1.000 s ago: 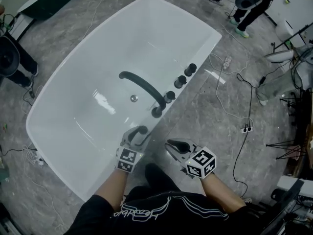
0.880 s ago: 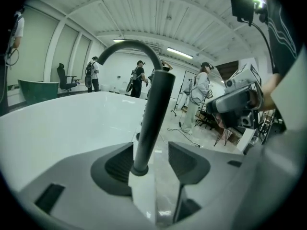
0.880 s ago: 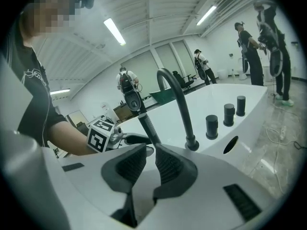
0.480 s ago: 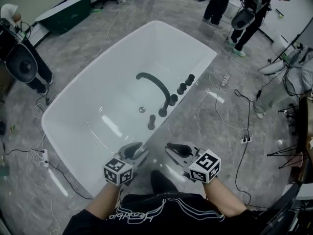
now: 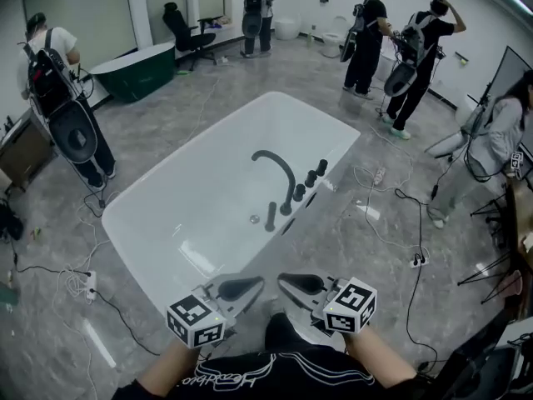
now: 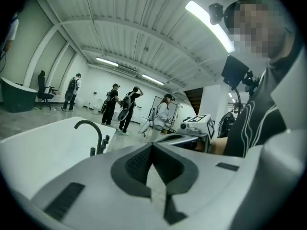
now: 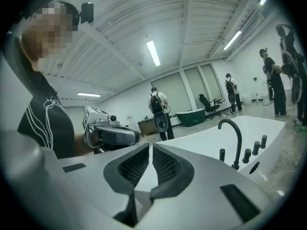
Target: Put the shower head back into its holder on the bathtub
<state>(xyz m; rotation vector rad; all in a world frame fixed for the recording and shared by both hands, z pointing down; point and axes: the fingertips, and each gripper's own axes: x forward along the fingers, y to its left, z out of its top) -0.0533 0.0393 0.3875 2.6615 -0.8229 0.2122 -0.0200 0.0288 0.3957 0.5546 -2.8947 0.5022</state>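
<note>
Reading head view: shower head (image 5: 271, 216) upright in its holder on bathtub (image 5: 208, 165) rim, left gripper (image 5: 250, 287) and right gripper (image 5: 290, 282) well back. Left gripper view: shut, empty. Right gripper view: just closing to a slit, empty; keep clear

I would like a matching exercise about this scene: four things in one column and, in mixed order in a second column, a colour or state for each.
Things:
1. bathtub
2. spout
3. left gripper
4. small tub by the far wall

Colours or states:
a. jaws shut, nothing between them
b. dark green
c. white
d. black, arched over the basin

Pairs: 1-c, 2-d, 3-a, 4-b
</note>
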